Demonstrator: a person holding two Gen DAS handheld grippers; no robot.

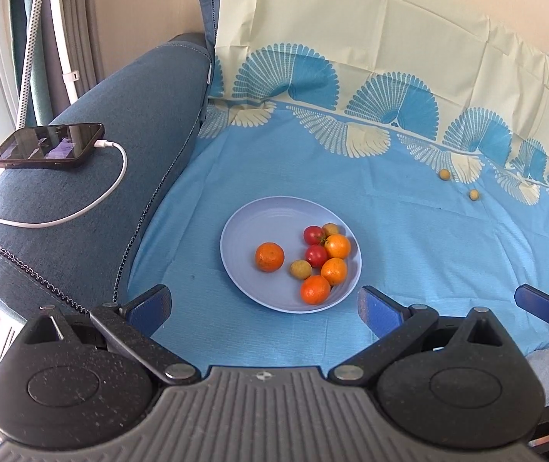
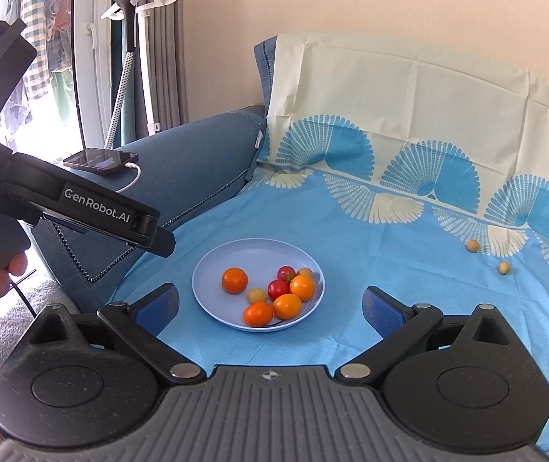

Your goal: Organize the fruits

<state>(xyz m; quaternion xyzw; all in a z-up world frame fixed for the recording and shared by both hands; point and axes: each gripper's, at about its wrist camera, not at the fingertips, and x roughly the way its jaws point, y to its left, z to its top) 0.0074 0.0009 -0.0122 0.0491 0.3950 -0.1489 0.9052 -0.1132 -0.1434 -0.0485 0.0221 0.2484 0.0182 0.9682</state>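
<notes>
Plate (image 1: 243, 231) sits mid-cloth (image 1: 409, 238), probably well clear of edges.

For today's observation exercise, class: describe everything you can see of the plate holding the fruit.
The plate is round, shallow and pale lilac-blue, with a smooth matte surface that looks like plastic and faint concentric rings. It lies flat on the blue patterned cloth, ahead of both open grippers and touched by neither. It holds four orange citrus fruits, two red tomatoes and two small yellowish fruits, clustered toward its right side; its left part is bare.
</notes>
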